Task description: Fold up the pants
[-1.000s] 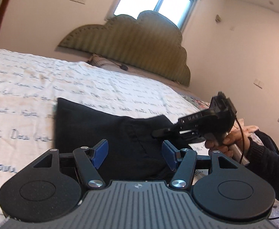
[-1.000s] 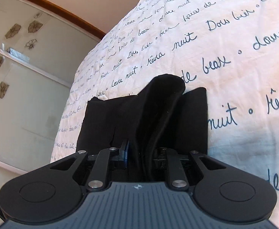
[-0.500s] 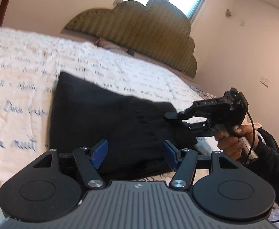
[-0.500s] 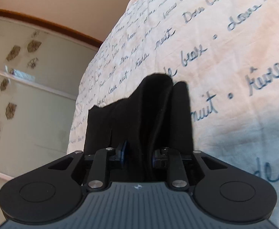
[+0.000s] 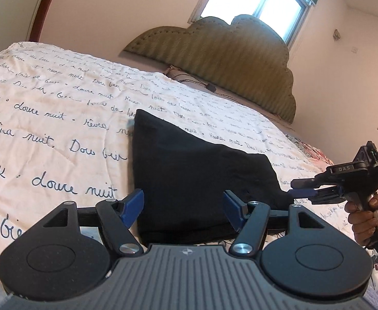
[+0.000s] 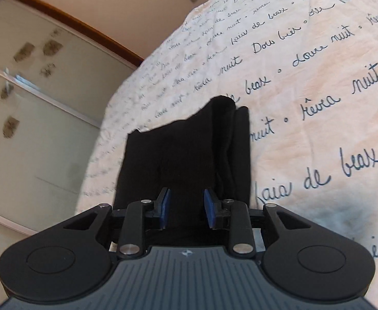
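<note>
The black pants (image 5: 194,170) lie folded in a compact stack on the white bedspread with blue script (image 5: 60,118). My left gripper (image 5: 183,206) is open and empty, just short of the stack's near edge. The right gripper (image 5: 301,190) shows at the stack's right corner in the left wrist view, held by a hand. In the right wrist view the right gripper (image 6: 186,210) is open with its blue pads (image 6: 209,211) apart, and the pants (image 6: 189,149) lie in front of it, no cloth between the pads.
A padded olive headboard (image 5: 227,59) and a window (image 5: 253,2) stand at the far end of the bed. A cable and small device (image 5: 209,86) lie by the headboard. Frosted wardrobe doors (image 6: 29,108) run along the bed's far side.
The right gripper opened and let go of the pants fold it held, then drew back from the stack's corner. The stack settled flat. The left gripper stayed open.
</note>
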{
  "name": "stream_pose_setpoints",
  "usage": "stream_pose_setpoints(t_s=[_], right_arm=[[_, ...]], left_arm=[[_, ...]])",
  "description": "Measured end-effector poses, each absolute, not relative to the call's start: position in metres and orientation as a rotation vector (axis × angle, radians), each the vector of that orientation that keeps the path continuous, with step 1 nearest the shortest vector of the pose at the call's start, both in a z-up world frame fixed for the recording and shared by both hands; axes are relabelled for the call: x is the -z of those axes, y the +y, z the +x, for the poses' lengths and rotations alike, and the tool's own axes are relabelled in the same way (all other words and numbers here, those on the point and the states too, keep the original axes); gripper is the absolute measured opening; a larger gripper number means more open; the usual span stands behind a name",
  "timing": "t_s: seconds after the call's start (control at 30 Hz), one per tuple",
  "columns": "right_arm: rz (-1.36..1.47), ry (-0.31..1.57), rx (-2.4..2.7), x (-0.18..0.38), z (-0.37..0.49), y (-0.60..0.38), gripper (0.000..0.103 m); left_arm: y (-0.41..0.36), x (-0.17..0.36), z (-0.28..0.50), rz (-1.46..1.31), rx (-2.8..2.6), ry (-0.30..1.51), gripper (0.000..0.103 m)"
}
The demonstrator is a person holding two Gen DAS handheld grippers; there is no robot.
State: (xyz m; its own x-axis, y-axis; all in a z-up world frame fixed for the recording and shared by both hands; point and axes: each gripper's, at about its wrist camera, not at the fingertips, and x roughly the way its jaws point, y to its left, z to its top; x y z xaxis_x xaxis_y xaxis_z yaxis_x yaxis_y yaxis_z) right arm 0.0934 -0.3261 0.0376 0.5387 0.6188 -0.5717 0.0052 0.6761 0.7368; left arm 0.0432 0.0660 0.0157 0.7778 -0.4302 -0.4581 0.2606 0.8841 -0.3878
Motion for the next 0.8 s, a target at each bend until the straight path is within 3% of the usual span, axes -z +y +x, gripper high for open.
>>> stream_pose_setpoints(t_s=[0.37, 0.4, 0.43, 0.53, 0.8], right_arm=[[0.751, 0.981, -0.405, -0.02, 0.096, -0.32, 0.028], [0.741, 0.978, -0.409, -0.019, 0.097, -0.318, 0.025], [0.726, 0.971, -0.411, -0.02, 0.096, -0.318, 0.014], [0.71, 0.943, -0.407, -0.029, 0.091, -0.328, 0.008], [0.832, 0.928, -0.409, -0.019, 0.083, -0.346, 0.01]], left_arm=[[0.063, -0.009, 0.045, -0.306, 0.364, 0.604, 0.069], [0.063, -0.009, 0.045, -0.306, 0.361, 0.605, 0.069], [0.064, -0.01, 0.044, -0.306, 0.359, 0.607, 0.069], [0.067, -0.011, 0.041, -0.308, 0.351, 0.604, 0.07], [0.054, -0.013, 0.048, -0.317, 0.396, 0.597, 0.07]])
